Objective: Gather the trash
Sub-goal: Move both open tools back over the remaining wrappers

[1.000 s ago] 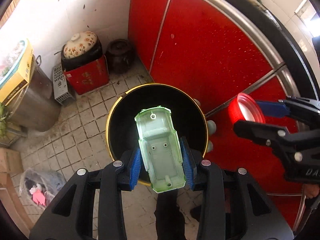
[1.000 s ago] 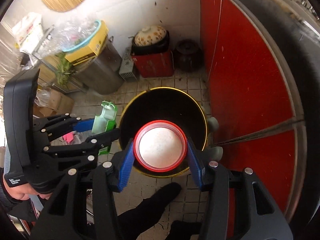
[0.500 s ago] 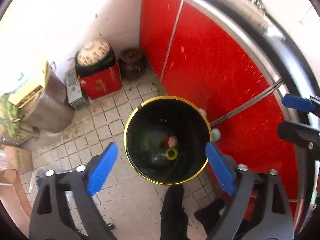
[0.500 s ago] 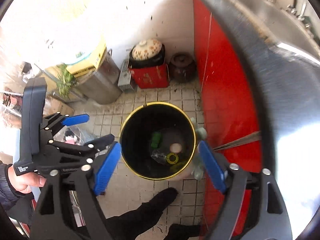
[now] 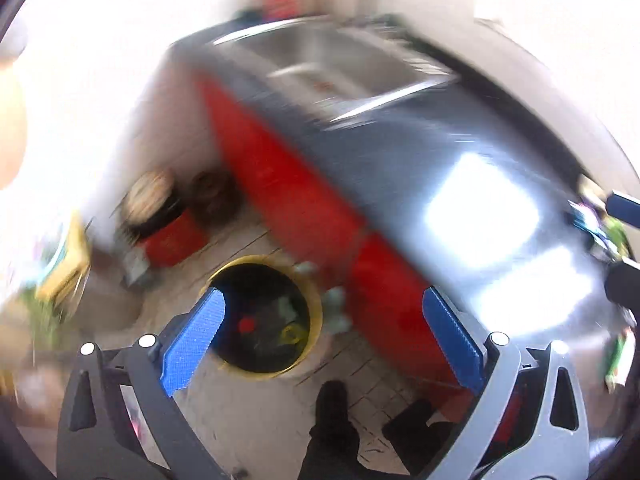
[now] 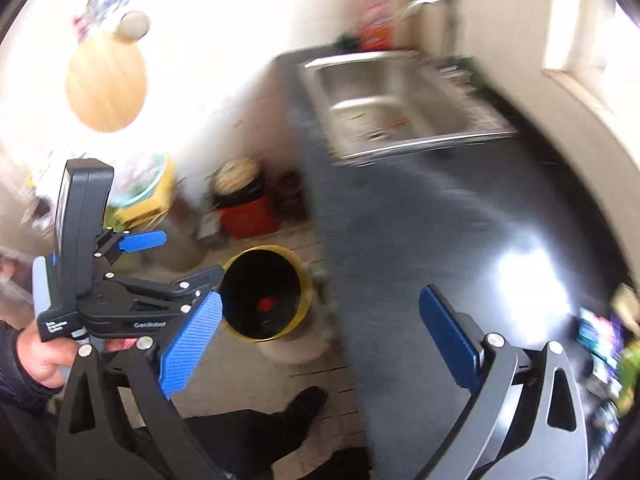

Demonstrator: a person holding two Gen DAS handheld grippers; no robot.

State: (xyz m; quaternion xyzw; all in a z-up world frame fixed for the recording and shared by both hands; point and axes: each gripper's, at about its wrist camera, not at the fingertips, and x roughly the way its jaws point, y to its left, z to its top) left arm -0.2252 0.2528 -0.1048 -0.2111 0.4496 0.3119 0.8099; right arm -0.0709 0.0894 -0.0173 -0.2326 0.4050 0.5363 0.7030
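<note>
Both views are blurred by motion. The left gripper [image 5: 322, 336] has its blue-padded jaws spread wide, having just been opening, with nothing between them. The right gripper [image 6: 318, 340] is likewise spread wide and empty after just opening.

Below them on the tiled floor [image 5: 256, 420] stands a round black trash bin [image 5: 316, 312] with a yellow rim, upright, its mouth facing straight up. It sits just beside the red cabinet front [image 5: 280, 184], under the worktop's front edge. At the bottom of the bin lie a small red item [image 5: 247, 324] and a yellow ring [image 5: 291, 334]; their long axes cannot be made out in the blur.

The dark worktop [image 6: 420, 240] runs away from the viewer, with a steel sink [image 6: 396, 104] set into its far end. Near its right edge lie colourful wrappers [image 6: 600, 340], too blurred to tell apart.

In the right wrist view, a person's hand [image 6: 38, 356] grips the left gripper's handle at the left. A dark shoe [image 5: 334, 400] stands on the floor in front of the bin.
</note>
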